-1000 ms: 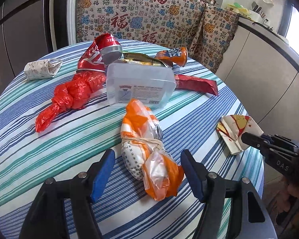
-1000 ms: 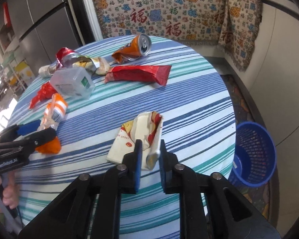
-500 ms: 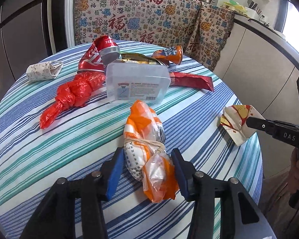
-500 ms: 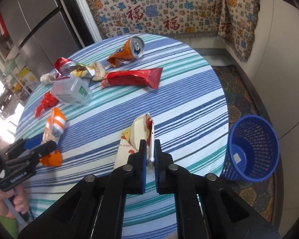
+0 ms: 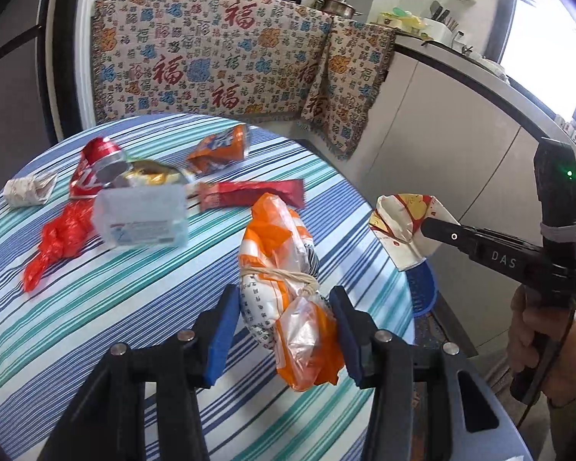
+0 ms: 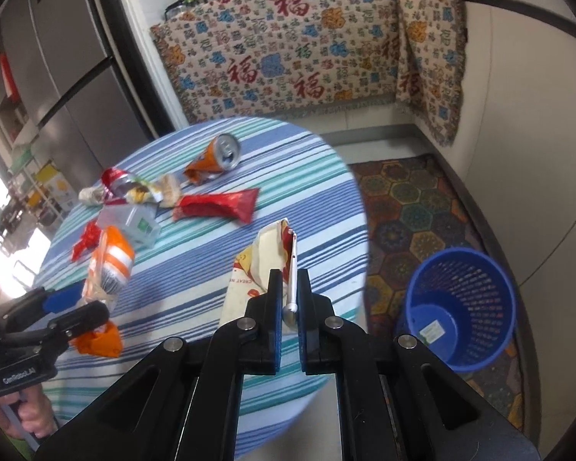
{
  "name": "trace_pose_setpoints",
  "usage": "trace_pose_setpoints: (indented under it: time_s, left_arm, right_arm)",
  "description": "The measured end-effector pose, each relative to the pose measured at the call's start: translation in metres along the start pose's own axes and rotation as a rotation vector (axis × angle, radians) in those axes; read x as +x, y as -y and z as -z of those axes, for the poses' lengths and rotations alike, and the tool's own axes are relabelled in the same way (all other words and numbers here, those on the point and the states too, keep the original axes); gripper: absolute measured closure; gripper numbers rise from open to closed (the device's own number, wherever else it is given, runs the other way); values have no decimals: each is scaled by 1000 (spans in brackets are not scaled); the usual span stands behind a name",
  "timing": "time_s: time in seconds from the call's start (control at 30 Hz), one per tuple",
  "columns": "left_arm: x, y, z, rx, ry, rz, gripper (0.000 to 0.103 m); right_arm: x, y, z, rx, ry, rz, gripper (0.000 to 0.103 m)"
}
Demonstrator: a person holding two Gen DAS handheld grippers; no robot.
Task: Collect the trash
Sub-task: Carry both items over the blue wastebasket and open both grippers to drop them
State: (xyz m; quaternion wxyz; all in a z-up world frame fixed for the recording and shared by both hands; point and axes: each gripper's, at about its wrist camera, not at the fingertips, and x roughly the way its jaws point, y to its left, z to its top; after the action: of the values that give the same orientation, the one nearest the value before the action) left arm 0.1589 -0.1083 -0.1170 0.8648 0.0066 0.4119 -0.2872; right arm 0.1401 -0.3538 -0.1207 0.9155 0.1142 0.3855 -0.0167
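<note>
Striped table (image 5: 96,307), cans, wrappers; left gripper (image 5: 280,330) clamps orange bag (image 5: 284,269); right gripper (image 6: 288,299) pinches carton (image 6: 257,269).

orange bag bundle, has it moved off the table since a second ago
Yes. The orange bag bundle, clamped in the left tool, has lifted up off the striped table where it lay; its lower end now hangs clear of the cloth.

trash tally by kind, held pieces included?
Crushed cans: 2 (red, orange)
Tied plastic bags: 2 (red, orange-white)
Wrappers: 2 (red, gold)
Paper cartons/cups: 2
Clear plastic tub: 1
Total: 9
</note>
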Motion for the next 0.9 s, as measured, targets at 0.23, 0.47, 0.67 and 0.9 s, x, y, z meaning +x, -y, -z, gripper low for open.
trace_pose_setpoints:
  time_s: [0.23,0.47,0.67,0.9]
  left_arm:
    - [46,93,-41,88,-16,113,54]
    - [122,177,-64,126,-69,201,54]
    - [182,226,-65,150,-111,225,54]
    - [233,243,-63,159,-150,228,54]
  right_arm:
    - [-28,99,-9,67,46,155,98]
    - [-30,180,-12,143,39,227,98]
    - [-11,219,-10,169,8,245,98]
    - [11,255,3,227,-11,260,98]
